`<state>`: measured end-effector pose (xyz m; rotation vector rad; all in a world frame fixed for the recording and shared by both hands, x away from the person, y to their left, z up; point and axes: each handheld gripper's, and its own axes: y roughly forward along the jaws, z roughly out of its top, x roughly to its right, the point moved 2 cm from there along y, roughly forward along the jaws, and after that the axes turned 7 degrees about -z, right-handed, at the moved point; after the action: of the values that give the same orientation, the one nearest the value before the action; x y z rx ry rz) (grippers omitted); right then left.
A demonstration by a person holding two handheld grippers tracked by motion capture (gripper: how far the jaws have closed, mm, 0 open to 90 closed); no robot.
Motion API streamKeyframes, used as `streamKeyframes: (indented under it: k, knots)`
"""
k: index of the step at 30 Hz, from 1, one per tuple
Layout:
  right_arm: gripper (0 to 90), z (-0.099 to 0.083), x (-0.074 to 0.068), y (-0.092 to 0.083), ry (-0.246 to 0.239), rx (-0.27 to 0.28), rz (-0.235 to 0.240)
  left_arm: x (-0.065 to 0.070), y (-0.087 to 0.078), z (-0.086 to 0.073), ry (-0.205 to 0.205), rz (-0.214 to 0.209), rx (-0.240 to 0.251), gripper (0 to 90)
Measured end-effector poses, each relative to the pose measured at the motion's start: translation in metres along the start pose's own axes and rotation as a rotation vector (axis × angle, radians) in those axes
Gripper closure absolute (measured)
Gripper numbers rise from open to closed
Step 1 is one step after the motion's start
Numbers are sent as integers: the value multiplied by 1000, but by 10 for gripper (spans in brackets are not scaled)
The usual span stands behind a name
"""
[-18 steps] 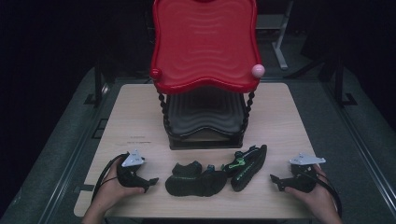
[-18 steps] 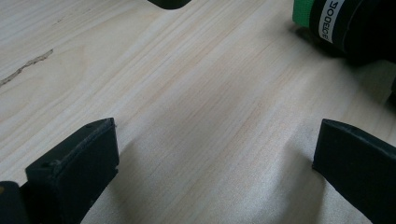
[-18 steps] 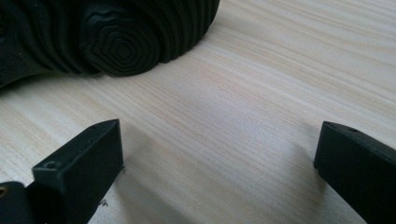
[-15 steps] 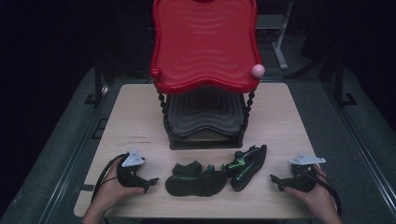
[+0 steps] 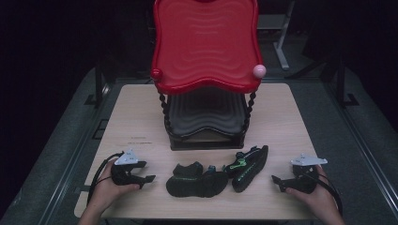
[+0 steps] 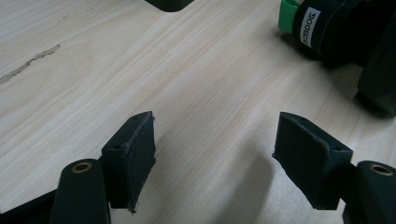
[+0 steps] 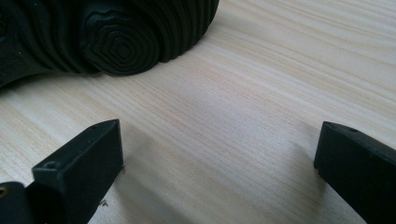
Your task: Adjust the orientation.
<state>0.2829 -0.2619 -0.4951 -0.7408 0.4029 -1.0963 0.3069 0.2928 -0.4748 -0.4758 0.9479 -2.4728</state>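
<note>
We are at the start of the work: two black shoes lie near the front edge of the table, and both grippers rest beside them, holding nothing. The left shoe (image 5: 197, 180) lies on its side, and the right shoe (image 5: 248, 167), with green marks, leans against its toe end. Behind them, at the middle of the table, stands a rack (image 5: 206, 75) with a red top shelf and a dark lower shelf; we judge that the shoes should go there, though this is only our guess.

The left gripper (image 5: 149, 178) sits near the front left corner, with its fingers (image 6: 133, 163) spread about halfway over bare wood, well apart from the left shoe. The right gripper (image 5: 277, 180) sits near the front right corner, fingers (image 7: 86, 168) spread wide, and the ribbed sole of the right shoe lies just ahead of them, not touching.

The next move calls for one gripper to advance to its nearest shoe, bring the fingers around a thin part such as the heel rim, and press firmly before lifting.
</note>
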Motion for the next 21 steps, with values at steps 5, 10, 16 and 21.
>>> streamKeyframes:
  k: [5, 10, 16, 21]
  knots:
    - [7, 0, 0, 0, 0, 0, 0, 5, -15, 11, 15, -35, 70, 401]
    - [7, 0, 0, 0, 0, 0, 0, 16, -25, 28, 57, -102, 141, 436]
    - [7, 0, 0, 0, 0, 0, 0, 38, -17, 54, 134, -223, 185, 473]
    - [7, 0, 0, 0, 1, 0, -1, 53, 3, 71, 182, -290, 173, 482]
